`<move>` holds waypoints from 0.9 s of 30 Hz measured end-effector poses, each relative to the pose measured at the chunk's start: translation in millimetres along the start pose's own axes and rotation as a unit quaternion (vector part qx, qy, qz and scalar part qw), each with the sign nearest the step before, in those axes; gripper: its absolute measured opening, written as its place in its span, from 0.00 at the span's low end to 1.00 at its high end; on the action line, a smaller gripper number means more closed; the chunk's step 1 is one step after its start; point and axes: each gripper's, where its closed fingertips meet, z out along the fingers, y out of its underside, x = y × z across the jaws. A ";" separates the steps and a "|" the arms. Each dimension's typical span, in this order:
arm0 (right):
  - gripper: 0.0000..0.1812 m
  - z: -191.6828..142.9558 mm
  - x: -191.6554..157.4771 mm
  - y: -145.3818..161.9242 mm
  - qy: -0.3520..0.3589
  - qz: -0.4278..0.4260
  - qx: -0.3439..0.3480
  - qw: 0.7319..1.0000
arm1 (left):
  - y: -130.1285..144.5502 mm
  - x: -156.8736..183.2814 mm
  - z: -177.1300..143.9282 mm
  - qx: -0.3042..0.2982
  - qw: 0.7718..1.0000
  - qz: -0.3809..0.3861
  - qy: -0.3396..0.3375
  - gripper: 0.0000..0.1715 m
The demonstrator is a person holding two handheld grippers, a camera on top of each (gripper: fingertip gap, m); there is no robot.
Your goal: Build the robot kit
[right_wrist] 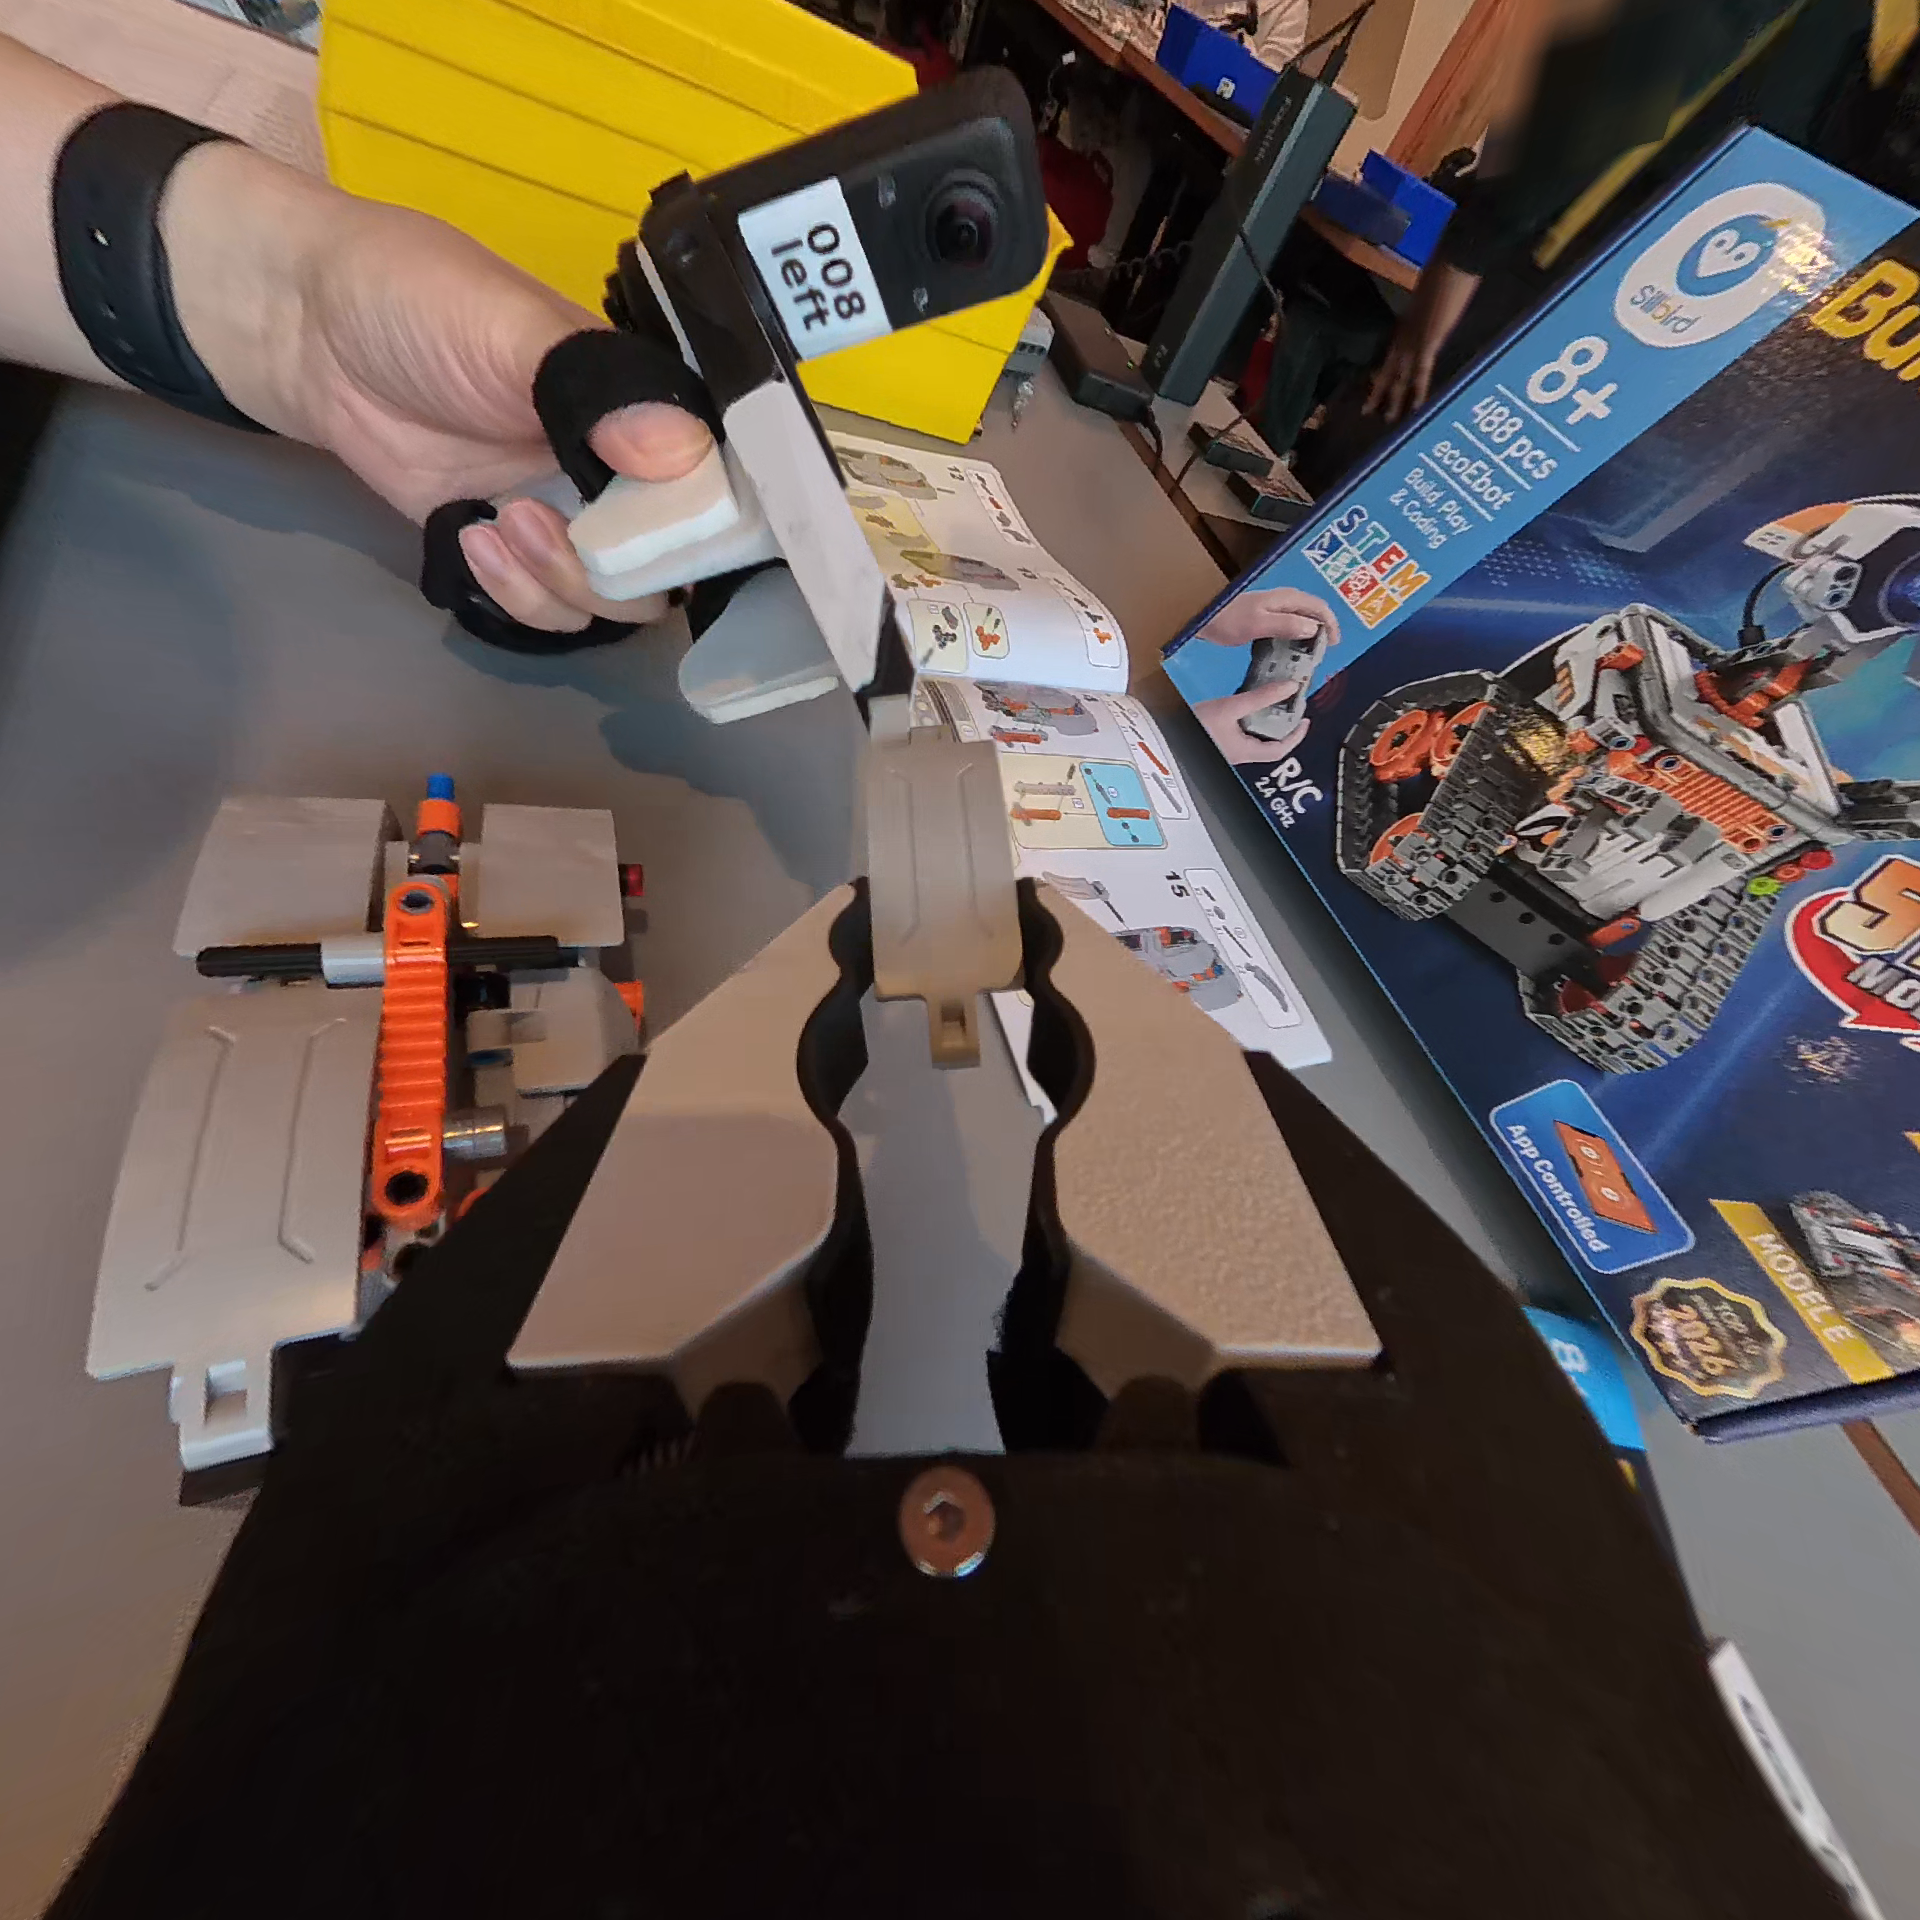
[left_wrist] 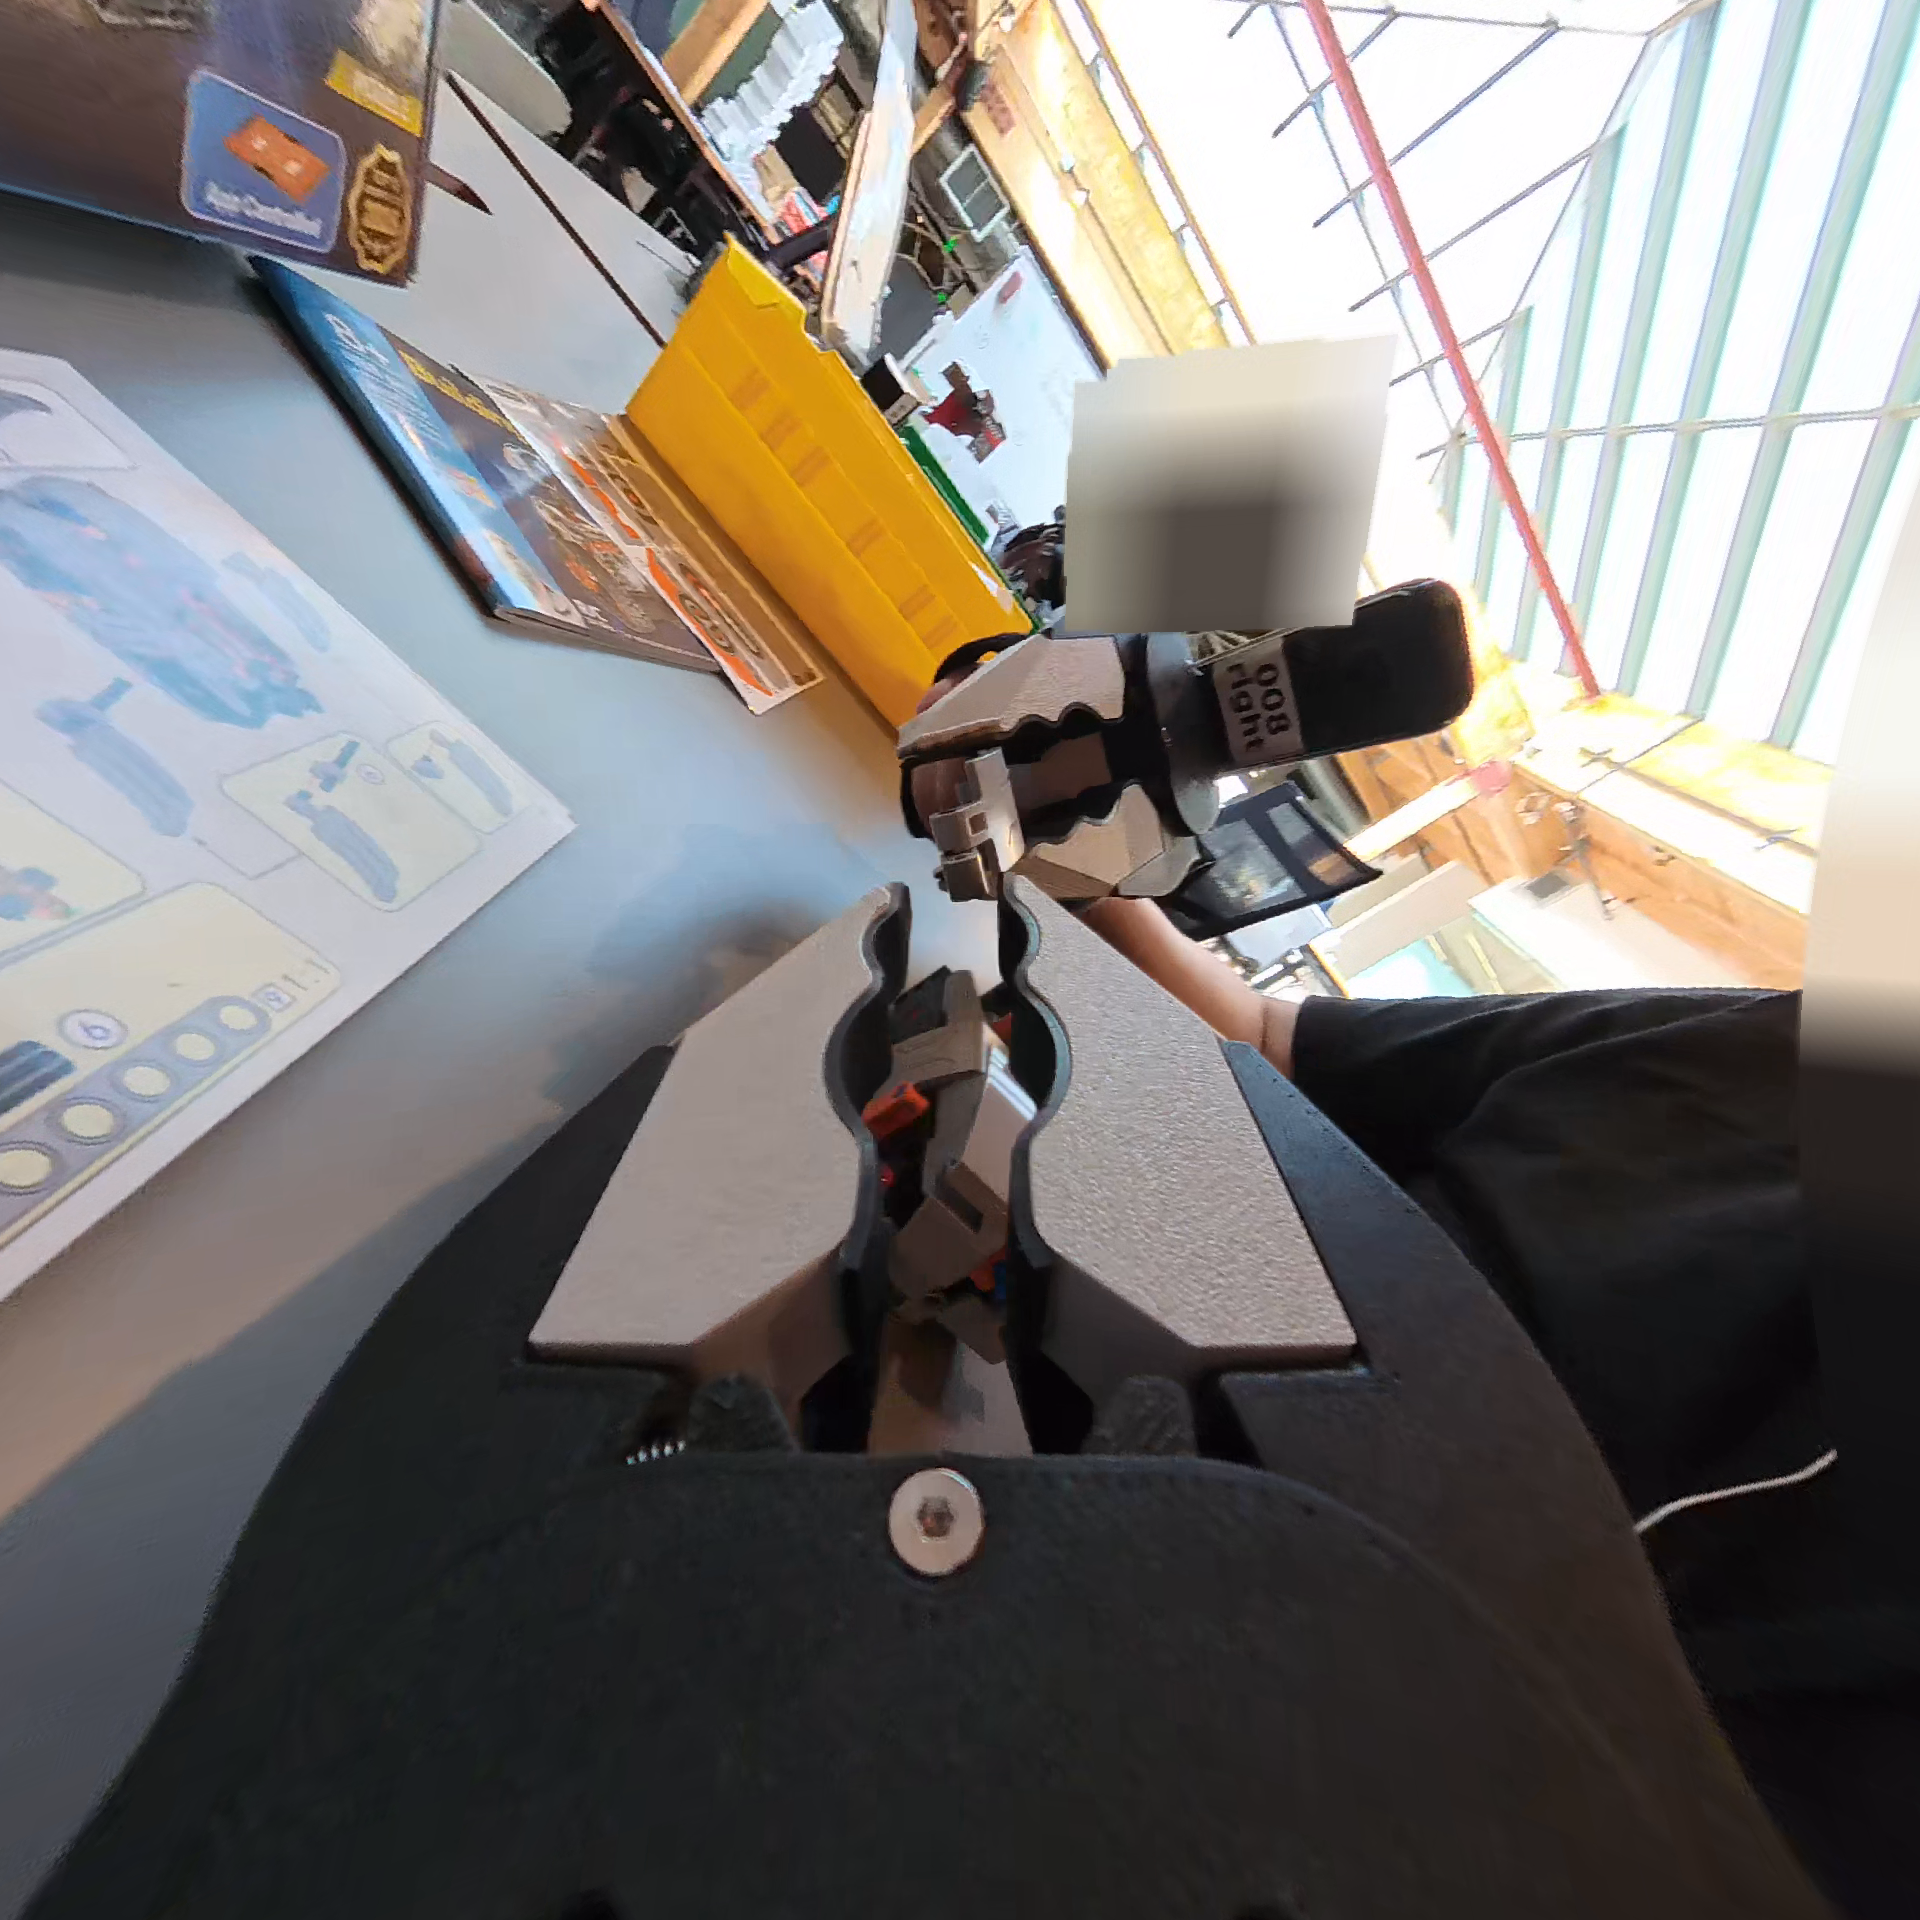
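My right gripper (right_wrist: 940, 904) is shut on a curved grey plastic panel (right_wrist: 935, 862) and holds it upright above the grey table (right_wrist: 156, 675). My left gripper (left_wrist: 956, 899) hangs in the air with a narrow gap between its jaws. Its tips sit right at the far end of that panel (left_wrist: 977, 821), which the right gripper (left_wrist: 956, 821) holds toward it. I cannot tell whether they touch. In the right wrist view a hand (right_wrist: 364, 343) holds the left gripper (right_wrist: 883, 696). A grey and orange brick model (right_wrist: 384, 1039) lies on the table below, and shows through the left gripper's gap (left_wrist: 940, 1049).
A blue toy kit box (right_wrist: 1610, 779) lies at the right. An open instruction booklet (right_wrist: 1091, 790) lies beyond the panel. A yellow bin (right_wrist: 582, 125) stands at the back. In the left wrist view a large instruction sheet (left_wrist: 208, 790) covers the table's left. Only a small space, under 4 cm, lies between the two pairs of fingers.
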 end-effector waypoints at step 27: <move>0.14 -2.9 7.0 5.5 0.004 0.024 -0.002 1.000 | -0.3 -12.8 -2.7 -0.015 0.994 0.071 -0.078 0.06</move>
